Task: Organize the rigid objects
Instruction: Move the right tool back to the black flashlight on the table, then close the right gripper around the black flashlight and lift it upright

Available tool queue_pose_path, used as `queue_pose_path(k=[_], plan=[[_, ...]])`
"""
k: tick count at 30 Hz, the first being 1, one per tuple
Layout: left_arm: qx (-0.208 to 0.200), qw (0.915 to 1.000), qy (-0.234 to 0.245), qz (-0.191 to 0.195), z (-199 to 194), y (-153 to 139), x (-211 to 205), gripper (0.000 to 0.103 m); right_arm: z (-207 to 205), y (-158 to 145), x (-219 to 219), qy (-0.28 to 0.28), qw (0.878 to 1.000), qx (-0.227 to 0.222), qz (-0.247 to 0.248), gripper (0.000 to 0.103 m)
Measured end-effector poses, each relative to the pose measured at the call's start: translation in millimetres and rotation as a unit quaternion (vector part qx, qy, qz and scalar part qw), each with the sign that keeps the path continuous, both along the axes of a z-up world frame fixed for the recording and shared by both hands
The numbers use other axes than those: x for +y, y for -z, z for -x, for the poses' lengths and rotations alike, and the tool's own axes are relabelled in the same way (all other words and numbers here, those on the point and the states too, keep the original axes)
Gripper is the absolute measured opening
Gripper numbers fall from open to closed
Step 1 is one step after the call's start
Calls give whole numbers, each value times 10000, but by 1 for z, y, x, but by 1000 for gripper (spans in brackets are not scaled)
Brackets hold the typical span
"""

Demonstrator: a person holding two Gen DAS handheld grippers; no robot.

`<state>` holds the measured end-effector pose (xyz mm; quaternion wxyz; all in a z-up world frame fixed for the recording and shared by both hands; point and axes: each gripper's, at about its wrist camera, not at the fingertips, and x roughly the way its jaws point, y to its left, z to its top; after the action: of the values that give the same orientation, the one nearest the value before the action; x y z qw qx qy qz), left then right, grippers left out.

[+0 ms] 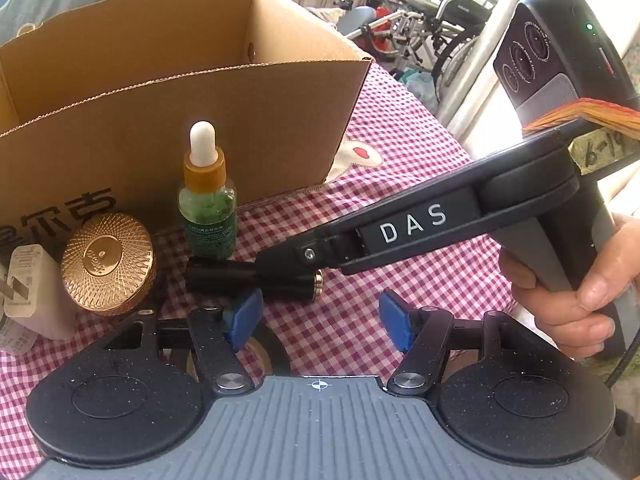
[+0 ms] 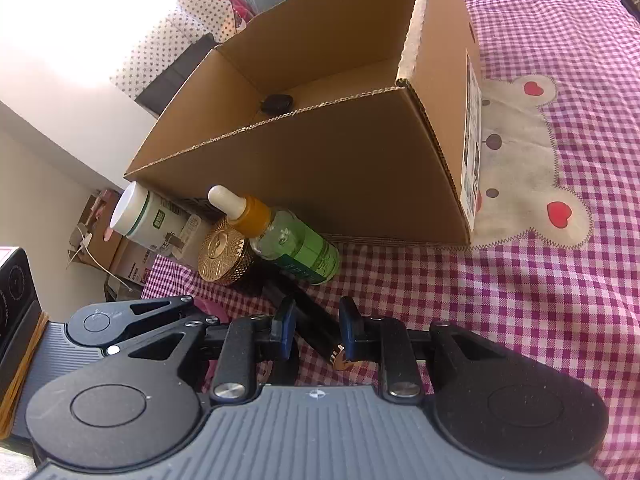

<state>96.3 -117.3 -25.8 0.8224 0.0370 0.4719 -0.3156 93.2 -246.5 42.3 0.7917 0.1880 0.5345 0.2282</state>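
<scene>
The right claw point(image 2: 316, 330) is clenched on a black tube with a gold end point(image 2: 316, 326) that lies on the checked cloth point(image 2: 520, 300), probably to carry it into the open cardboard box point(image 2: 320, 168) just behind, where one small dark thing point(image 2: 276, 103) already lies. The left claw point(image 1: 316, 322) hangs released just beside the tube, grasping nothing. The dropper bottle point(image 1: 207, 196), the gold lid point(image 1: 108, 264) and a white jar point(image 2: 140, 216) wait close before the box; a wheelchair point(image 1: 432, 12) stands behind in the sunny room.
</scene>
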Motion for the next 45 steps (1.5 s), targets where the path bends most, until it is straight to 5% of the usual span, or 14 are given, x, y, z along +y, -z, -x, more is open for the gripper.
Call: queue_pose_path(k=[17,27,34,36,45], plan=[[51,9994,323,-91,26,3,-22,66,49,11,-26,324,9980,391,-374,26],[-97,9988,477,-107,36,-4,-22,65,80,9,-58,1198,9862,461,-1046,26],[-1,9997,239,-61,16,-2,-20,65,78,17,-76,1914,9705,517,-1370,27],[132,9996,230,-83,10,3,-22,56,76,21,-77,1945,9692,563,-1404,27],[309,9990,265,182,2,9,-18,55,63,35,-66,1994,9674,603,-1443,28]])
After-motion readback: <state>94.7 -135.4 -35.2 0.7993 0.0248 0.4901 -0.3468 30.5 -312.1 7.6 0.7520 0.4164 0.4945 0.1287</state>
